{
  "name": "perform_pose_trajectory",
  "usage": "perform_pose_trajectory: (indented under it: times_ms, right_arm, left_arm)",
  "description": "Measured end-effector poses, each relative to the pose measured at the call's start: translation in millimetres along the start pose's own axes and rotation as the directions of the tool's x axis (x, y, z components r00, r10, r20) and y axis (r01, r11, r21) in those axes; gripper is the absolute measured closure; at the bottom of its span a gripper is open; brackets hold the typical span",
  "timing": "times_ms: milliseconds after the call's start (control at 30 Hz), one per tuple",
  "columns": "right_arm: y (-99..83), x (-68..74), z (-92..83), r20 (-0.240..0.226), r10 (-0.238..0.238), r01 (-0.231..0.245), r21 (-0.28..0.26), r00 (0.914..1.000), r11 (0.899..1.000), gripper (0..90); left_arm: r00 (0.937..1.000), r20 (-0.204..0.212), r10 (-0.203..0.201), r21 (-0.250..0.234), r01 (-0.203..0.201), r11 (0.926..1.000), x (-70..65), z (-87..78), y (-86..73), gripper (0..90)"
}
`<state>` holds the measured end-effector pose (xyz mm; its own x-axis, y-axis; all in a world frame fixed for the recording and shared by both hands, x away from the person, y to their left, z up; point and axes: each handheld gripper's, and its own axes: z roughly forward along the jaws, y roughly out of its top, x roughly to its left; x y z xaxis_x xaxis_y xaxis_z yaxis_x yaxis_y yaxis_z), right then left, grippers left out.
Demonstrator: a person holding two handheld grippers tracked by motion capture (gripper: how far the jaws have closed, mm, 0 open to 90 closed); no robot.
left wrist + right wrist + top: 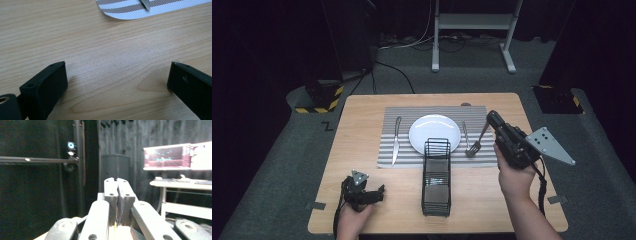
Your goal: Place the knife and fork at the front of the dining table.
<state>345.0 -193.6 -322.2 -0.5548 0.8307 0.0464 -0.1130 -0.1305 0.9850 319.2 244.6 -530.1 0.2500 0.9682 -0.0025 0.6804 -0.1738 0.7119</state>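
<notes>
A striped placemat point(434, 155) lies on the wooden table point(362, 125) with a white plate point(434, 131) on it. Left of the plate rests a knife point(396, 140), and a slim utensil point(464, 132) lies to its right. My right gripper point(491, 120) is raised and tilted over the mat's right edge, shut on the handle of a fork point(477, 141) that hangs tines-down onto the mat. In the right gripper view its jaws point(117, 180) are pressed together and point up at the room. My left gripper point(379, 190) rests open at the front left, jaws wide over bare wood point(117, 72).
A black wire basket point(437, 175) stands upright in front of the plate, between my two hands. A white stand point(472, 22) and cables are on the floor behind the table. A lit monitor point(170, 157) on a desk faces the right gripper. The placemat corner point(125, 12) and knife tip point(145, 3) lie ahead of the left jaws.
</notes>
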Motion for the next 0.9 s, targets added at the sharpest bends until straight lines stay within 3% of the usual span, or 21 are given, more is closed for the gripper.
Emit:
perform_pose_trajectory:
  times_ms: [233,433,667,900]
  right_arm:
    - [-35.6,-36.1,-8.4,0.083,-0.009,0.002,0.085,0.9965,0.996,87.3]
    - [-69.7,-62.4,-3.0,0.118,-0.009,-0.010,0.158,0.9930,0.987,87.3]
    - [-94.6,-81.2,15.5,0.145,-0.005,-0.023,0.192,0.9894,0.981,87.3]
    - [-104.0,-87.0,31.0,0.154,-0.030,-0.002,0.207,0.9877,0.978,87.3]
  left_arm:
    - [1.0000,0.000,0.000,0.000,0.000,1.0000,-0.1,0.1,0.0,2.8]
    - [1.0000,-0.002,0.000,0.000,0.000,1.0000,-0.1,0.0,0.0,2.8]
    - [1.0000,-0.005,-0.001,0.000,0.001,1.0000,-0.3,-0.2,-0.1,2.9]
    - [1.0000,-0.005,-0.002,0.000,0.002,1.0000,-0.4,-0.6,-0.4,3.1]
